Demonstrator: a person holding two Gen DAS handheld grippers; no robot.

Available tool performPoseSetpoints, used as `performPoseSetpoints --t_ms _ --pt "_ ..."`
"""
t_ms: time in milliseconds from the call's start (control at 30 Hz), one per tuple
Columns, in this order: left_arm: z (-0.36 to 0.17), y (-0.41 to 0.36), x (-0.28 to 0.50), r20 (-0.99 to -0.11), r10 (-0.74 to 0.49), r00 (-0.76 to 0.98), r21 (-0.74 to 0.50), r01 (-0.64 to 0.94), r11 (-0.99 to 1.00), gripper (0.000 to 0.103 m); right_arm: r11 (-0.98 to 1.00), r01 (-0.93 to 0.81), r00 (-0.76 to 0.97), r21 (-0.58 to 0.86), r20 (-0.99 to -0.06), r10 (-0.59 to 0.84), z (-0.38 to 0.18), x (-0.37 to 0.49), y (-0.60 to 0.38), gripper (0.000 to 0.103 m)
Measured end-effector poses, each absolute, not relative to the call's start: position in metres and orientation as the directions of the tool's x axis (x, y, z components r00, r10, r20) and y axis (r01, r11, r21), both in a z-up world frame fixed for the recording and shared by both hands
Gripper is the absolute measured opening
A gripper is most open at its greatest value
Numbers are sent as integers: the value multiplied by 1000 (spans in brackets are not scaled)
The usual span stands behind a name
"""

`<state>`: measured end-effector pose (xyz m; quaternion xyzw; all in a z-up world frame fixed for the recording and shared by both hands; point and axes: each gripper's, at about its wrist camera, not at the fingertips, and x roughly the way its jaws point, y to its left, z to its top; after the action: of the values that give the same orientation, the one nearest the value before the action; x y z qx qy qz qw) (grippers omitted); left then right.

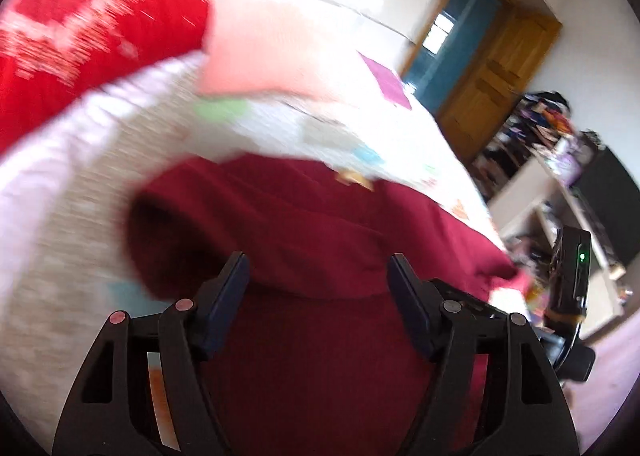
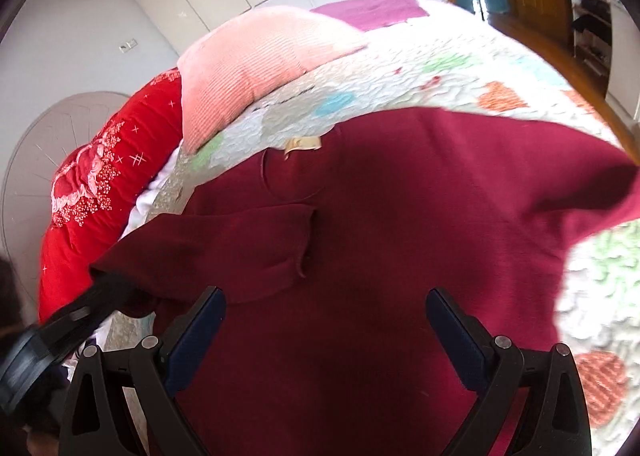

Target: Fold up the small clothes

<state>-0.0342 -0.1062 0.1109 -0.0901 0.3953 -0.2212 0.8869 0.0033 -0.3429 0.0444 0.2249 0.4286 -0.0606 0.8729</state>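
Left gripper (image 1: 318,276) over dark red garment (image 1: 320,224), jaws apart, nothing between the pads, garment below them. Garment lies on patterned quilt (image 1: 280,128), 1 sleeve folded over the body. Pink cushion (image 1: 260,52) and red embroidered pillow (image 1: 80,48) beyond, blurred. Wooden door (image 1: 500,68) at upper right, cluttered shelves (image 1: 536,144) at right.

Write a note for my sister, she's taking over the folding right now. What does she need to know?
Left tool: open, nothing in it.
Right tool: open, nothing in it.
Dark red top: spread on the patchwork quilt, neck label at the far edge, beside the pink pillow.
Done: one sleeve lies folded across the body.
Left: the other sleeve still sticks out sideways; fold it in, then fold the body.
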Motion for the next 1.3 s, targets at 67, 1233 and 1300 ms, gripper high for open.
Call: performPoseSetpoints --t_ms 67,1233,1300 --pt "112 -85 -33 -657 -371 656 -254 270 929 72 898 291 612 330 -785 90 38 15 -338 100" --pt "54 -83 -21 -764 -237 601 -145 197 970 72 907 413 574 -81 -750 -329 66 26 -438 30" --pt "44 -80 -13 -782 -213 585 -132 177 975 72 936 352 664 6 -707 -245 89 22 -420 52"
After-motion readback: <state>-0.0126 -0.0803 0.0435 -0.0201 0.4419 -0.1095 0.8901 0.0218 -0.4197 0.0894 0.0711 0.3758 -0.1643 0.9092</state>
